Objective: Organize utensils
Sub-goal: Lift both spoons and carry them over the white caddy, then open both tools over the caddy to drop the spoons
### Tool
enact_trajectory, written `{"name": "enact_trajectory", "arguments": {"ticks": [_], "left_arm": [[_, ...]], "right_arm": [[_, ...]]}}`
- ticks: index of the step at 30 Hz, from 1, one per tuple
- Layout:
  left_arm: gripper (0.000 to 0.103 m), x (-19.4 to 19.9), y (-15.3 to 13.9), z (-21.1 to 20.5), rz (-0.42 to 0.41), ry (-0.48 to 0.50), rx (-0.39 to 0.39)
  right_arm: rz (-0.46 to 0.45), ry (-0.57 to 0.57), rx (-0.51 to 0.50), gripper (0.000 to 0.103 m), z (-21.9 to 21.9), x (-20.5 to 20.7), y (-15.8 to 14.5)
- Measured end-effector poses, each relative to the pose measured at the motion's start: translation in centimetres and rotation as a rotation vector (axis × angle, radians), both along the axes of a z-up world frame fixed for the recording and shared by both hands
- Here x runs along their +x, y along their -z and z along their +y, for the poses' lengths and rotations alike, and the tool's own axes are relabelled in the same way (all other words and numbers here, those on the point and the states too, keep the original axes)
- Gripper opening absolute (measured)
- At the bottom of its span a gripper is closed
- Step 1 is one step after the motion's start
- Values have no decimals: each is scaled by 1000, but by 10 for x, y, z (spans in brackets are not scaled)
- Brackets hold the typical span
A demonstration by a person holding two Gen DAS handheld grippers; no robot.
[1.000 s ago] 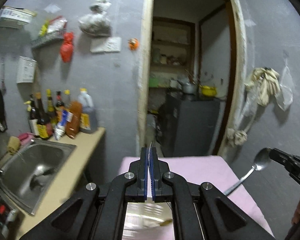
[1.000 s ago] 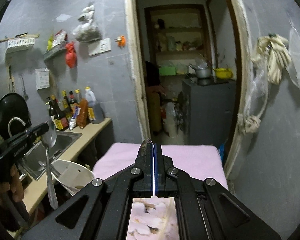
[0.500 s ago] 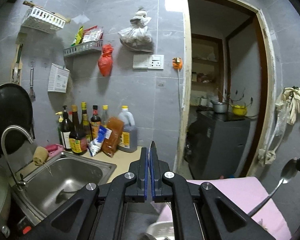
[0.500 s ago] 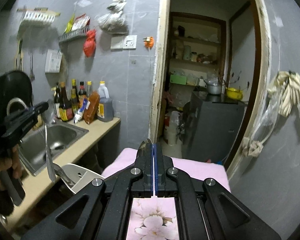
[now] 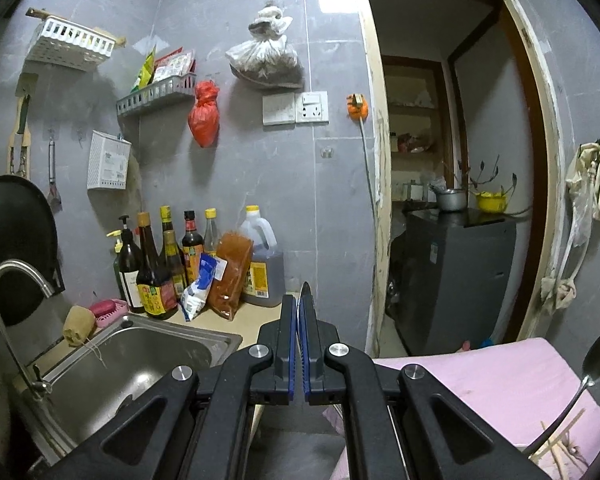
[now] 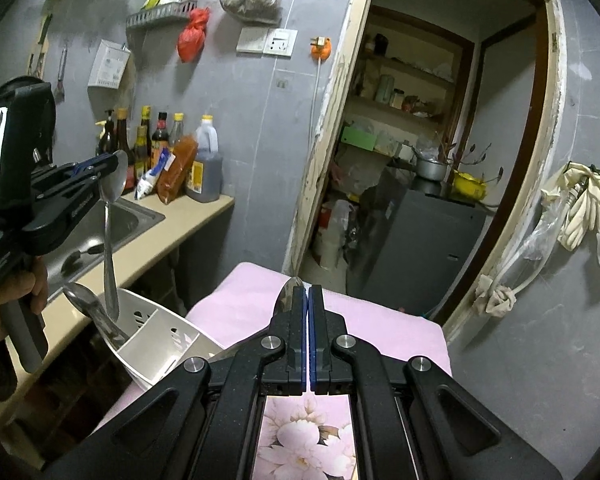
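Note:
My left gripper [image 5: 299,304] is shut on a steel spoon by its bowl; in the right wrist view that spoon [image 6: 109,236] hangs handle down from the left gripper [image 6: 100,168], its tip just above a white plastic utensil caddy [image 6: 160,340]. Another spoon [image 6: 96,316] leans in the caddy. My right gripper [image 6: 306,296] is shut on a second steel spoon [image 6: 291,294] by its bowl edge; the left wrist view shows that spoon [image 5: 572,388] slanting down over the pink table [image 5: 500,376].
A steel sink [image 5: 112,368] with a tap [image 5: 8,304] sits in the beige counter, with bottles [image 5: 160,268] behind it. A doorway [image 5: 452,200] opens to a dark cabinet [image 6: 416,248]. Chopsticks [image 5: 560,440] lie on the pink cloth.
Both grippers have swung left and tilted. The left gripper's spoon has come down over the caddy, handle tip near its rim. Both stay shut on their spoons.

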State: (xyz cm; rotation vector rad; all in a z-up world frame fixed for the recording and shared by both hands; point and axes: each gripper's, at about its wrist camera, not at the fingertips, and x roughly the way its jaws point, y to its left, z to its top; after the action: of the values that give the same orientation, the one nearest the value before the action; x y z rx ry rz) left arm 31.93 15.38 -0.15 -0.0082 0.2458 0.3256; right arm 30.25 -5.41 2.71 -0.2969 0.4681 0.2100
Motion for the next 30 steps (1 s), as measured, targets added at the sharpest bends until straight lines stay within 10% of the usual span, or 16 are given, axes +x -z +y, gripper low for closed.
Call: {"name": "enact_trajectory", "arguments": {"ticks": [15, 30], "left_arm": [[4, 4, 30, -12, 43, 1, 10], [13, -8, 19, -10, 141, 144, -153]], "right_arm": [[56, -2, -69, 1, 31, 14, 35], [91, -56, 102, 2, 7, 7, 27]]}}
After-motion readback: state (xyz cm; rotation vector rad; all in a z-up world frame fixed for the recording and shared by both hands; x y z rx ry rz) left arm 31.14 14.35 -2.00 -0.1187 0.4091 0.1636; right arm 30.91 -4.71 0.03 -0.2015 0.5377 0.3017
